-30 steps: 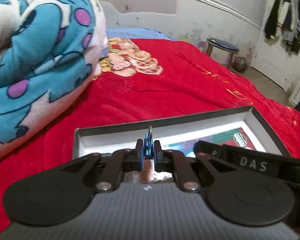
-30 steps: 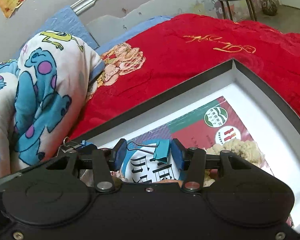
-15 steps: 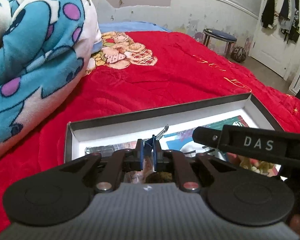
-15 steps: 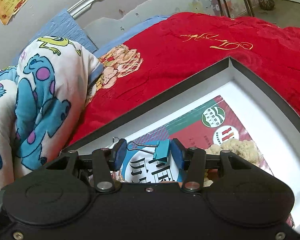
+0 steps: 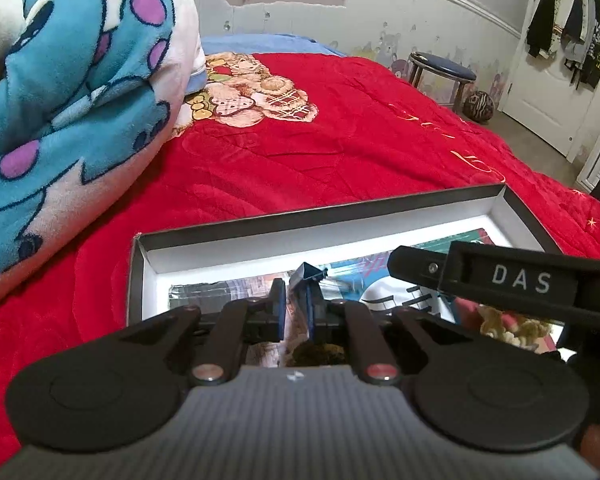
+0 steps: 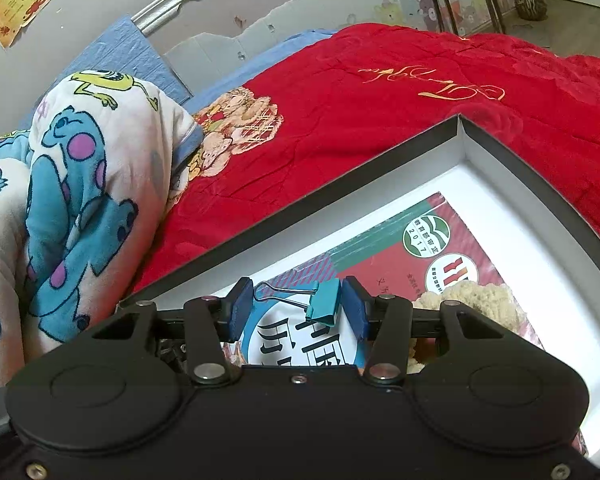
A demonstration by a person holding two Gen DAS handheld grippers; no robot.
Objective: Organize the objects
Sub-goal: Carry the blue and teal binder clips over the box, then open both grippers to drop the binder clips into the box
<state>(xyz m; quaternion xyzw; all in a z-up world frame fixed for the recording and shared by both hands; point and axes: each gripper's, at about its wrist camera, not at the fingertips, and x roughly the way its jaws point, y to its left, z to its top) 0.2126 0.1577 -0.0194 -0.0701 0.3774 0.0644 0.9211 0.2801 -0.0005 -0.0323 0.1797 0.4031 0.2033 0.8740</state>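
My left tongs [image 5: 296, 308] stand slightly parted above a shallow box [image 5: 340, 216] on the red bed [image 5: 340, 140], with a dark blue binder clip [image 5: 305, 276] just ahead of their tips, seemingly loose inside the box. My right tongs [image 6: 296, 310] hold a teal binder clip [image 6: 324, 302] across their width, wire handle against one pad, body against the other, over a book [image 6: 452, 248] lying in the box. I judge one clip placed, this one still to set down
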